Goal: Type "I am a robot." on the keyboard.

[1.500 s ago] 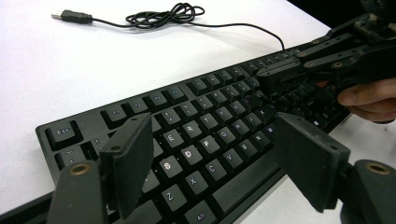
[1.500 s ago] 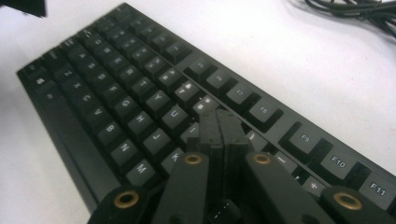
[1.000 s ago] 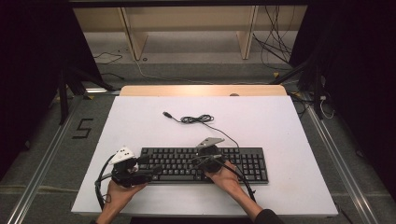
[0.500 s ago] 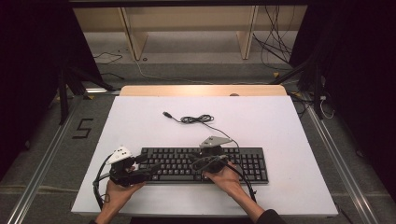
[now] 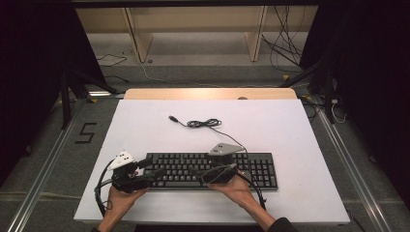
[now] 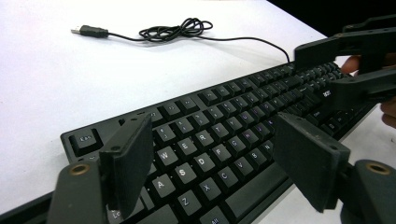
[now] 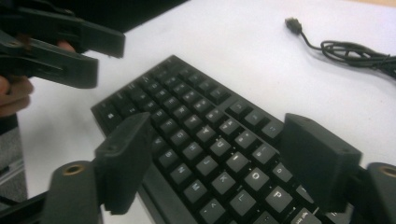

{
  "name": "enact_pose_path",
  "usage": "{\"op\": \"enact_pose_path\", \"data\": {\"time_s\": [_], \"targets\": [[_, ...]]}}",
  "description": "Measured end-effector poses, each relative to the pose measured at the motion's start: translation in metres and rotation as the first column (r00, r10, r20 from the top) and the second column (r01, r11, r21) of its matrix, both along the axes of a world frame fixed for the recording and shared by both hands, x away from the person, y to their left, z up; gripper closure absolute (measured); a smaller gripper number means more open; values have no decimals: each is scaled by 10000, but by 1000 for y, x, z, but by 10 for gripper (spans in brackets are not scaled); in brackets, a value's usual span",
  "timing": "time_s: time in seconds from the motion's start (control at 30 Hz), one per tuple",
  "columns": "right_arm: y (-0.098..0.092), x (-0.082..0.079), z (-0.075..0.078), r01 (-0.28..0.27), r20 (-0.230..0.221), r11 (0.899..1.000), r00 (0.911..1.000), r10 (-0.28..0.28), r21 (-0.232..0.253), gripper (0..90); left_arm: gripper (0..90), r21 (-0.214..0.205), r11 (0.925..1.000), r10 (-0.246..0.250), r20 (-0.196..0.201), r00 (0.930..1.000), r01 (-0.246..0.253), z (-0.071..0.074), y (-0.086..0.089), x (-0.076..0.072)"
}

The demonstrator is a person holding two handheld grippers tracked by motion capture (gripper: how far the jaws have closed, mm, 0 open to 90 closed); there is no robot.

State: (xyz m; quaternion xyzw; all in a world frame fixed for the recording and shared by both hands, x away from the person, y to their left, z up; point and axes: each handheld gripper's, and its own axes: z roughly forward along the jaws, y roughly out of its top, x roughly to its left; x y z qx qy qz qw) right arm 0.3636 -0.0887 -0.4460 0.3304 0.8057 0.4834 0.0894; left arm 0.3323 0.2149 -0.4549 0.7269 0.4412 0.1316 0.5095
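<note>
Black and full-sized, the keyboard (image 5: 212, 170) lies flat on the white tabletop (image 5: 290, 130), close to the near edge and roughly midway between the left and right edges, its long side running parallel to that near edge. Its thin cable (image 5: 205, 123) runs from the back edge toward the middle of the tabletop, bunches into a small loose coil, and ends in a USB plug (image 5: 172, 118) lying free on the white surface. Your left gripper (image 6: 212, 163) sits over the keyboard's left end, its jaws standing apart with the letter keys showing between them and nothing clamped. Your right gripper (image 7: 217, 163) hangs above the middle of the keyboard; its jaws have just been opening and now stand wide, with only keys visible in the gap and no pad pressing on anything. In the high view your left hand (image 5: 118, 200) and right hand (image 5: 237, 186) come in from the near edge, each behind its gripper. Beyond the far edge, a wooden strip (image 5: 210, 93) borders the tabletop.
</note>
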Motion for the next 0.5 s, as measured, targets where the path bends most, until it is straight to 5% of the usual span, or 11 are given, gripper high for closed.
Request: {"op": "enact_pose_path", "data": {"time_s": [0.23, 0.5], "targets": [[-5, -9, 8, -233, 267, 9982, 9994, 218, 561, 241, 285, 8, 10000, 14, 31, 10000, -14, 0, 0, 0], [3, -9, 7, -371, 228, 9985, 9991, 363, 391, 295, 286, 49, 10000, 16, 71, 10000, -16, 0, 0, 0]]}}
